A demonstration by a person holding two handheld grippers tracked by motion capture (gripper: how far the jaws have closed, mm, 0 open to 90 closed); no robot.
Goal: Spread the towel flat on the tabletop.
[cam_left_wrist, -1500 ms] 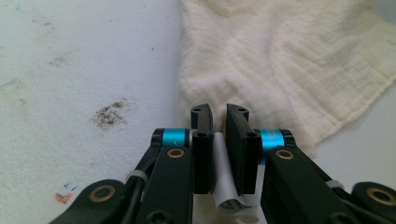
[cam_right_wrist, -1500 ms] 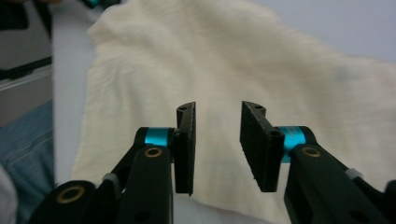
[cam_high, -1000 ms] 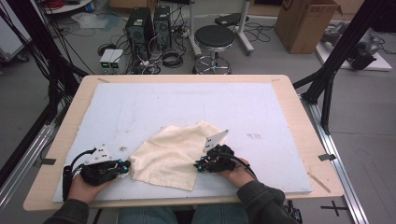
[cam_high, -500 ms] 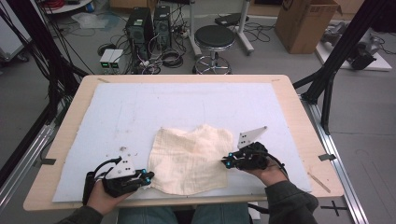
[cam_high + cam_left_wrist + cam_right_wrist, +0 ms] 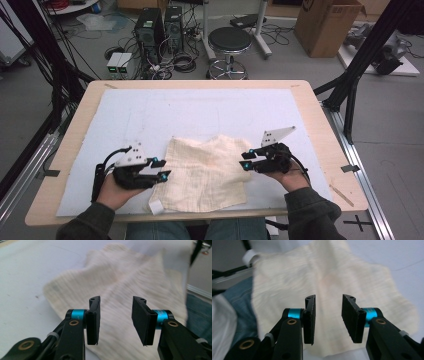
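Both grippers, left gripper (image 5: 162, 169) and right gripper (image 5: 246, 159), are built in black, with cyan collars, brass-coloured screws and flat black pads (image 5: 93, 320). Grey three-cornered plates are mounted on top. Dark olive sleeves (image 5: 310, 215) and blue jeans are worn.

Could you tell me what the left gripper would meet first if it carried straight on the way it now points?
Most likely the cream cloth. The left gripper, its jaws just opened with nothing between them, aims across it, probably slightly above, though height is hard to judge.
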